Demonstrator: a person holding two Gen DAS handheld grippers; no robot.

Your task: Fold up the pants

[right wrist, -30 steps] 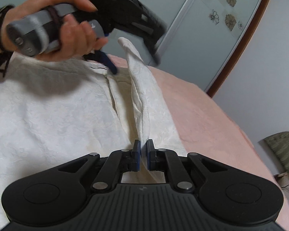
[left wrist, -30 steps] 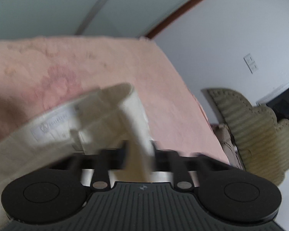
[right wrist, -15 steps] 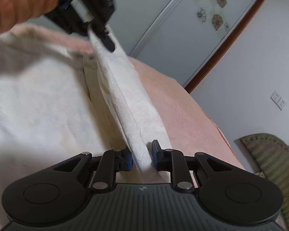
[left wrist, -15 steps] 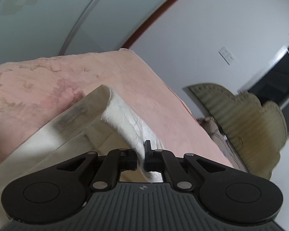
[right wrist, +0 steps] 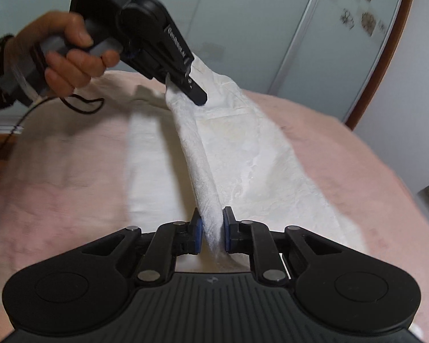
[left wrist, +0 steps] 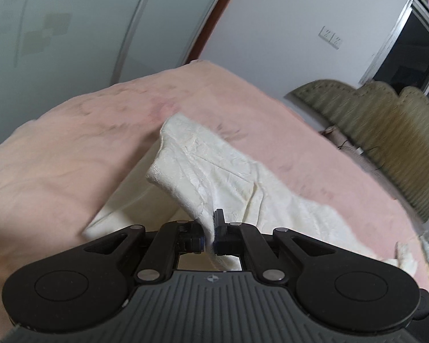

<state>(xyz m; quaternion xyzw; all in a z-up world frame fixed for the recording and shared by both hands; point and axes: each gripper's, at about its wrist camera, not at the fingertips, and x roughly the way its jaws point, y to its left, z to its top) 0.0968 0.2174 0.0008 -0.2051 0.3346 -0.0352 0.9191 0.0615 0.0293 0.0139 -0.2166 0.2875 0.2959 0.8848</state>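
Pants (right wrist: 237,154) are hanging stretched between the two tools above the bed (right wrist: 57,177), with most of the cream cloth draping down onto the pink cover. The left hand-held gripper (left wrist: 210,233) is pinching a folded edge of the fabric between its closed jaws; in the right wrist view the same left hand-held gripper (right wrist: 193,87) is clamping what looks like the waistband end, held up by the person's hand (right wrist: 71,57). The right hand-held gripper (right wrist: 211,231) is gripping a thicker bunch of the edge nearer the camera, its jaws closed on the cloth with a small gap filled by fabric. Holding two points along one edge is probably meant to keep that edge taut, so one half can be laid over the other in a straight line. The long axis is running from the right tool away toward the left one, waist end far and raised, legs trailing near and to the right.
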